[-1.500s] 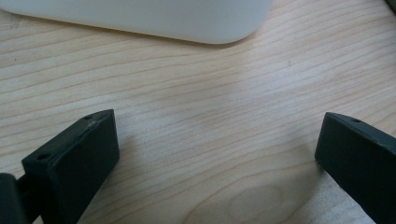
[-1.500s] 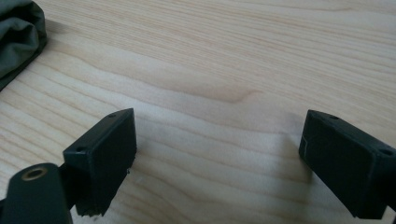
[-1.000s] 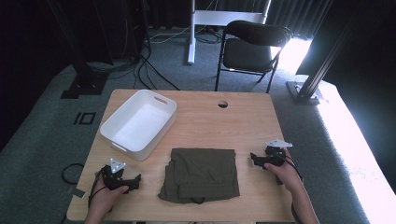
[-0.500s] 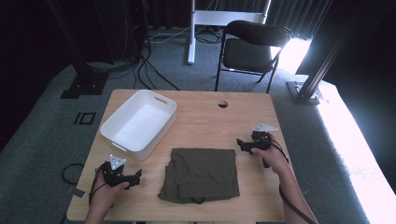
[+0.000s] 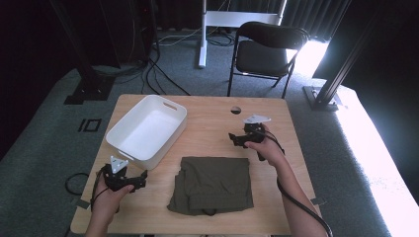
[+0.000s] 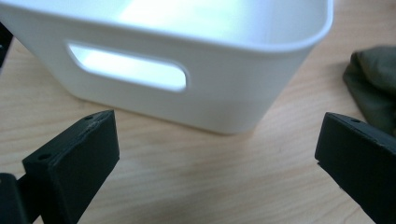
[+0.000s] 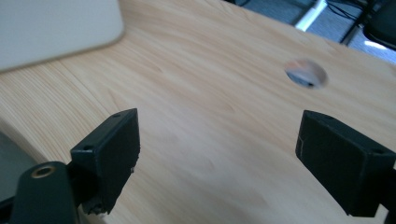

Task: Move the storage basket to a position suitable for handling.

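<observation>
A folded olive-green cloth [image 5: 212, 184] lies flat at the front middle of the wooden table [image 5: 207, 128]. A white plastic bin [image 5: 147, 129] with handle slots stands empty at the back left. My left gripper [image 5: 142, 178] rests near the front left corner, open, aimed at the bin's near wall [image 6: 187, 93], with the cloth's edge [image 6: 373, 79] off to its right. My right gripper [image 5: 232, 138] hovers behind the cloth's far right corner, open, with bare wood [image 7: 210, 121] between its jaws.
A round cable hole [image 5: 235, 109] is cut in the table's back middle, also seen as a hole [image 7: 306, 74] ahead of the right gripper. A black folding chair [image 5: 267, 49] stands beyond the table. Cables [image 5: 163, 74] run over the grey carpet.
My right gripper has moved from the table's right side leftward and away toward the back, past the cloth's far corner. The left gripper has barely shifted.
</observation>
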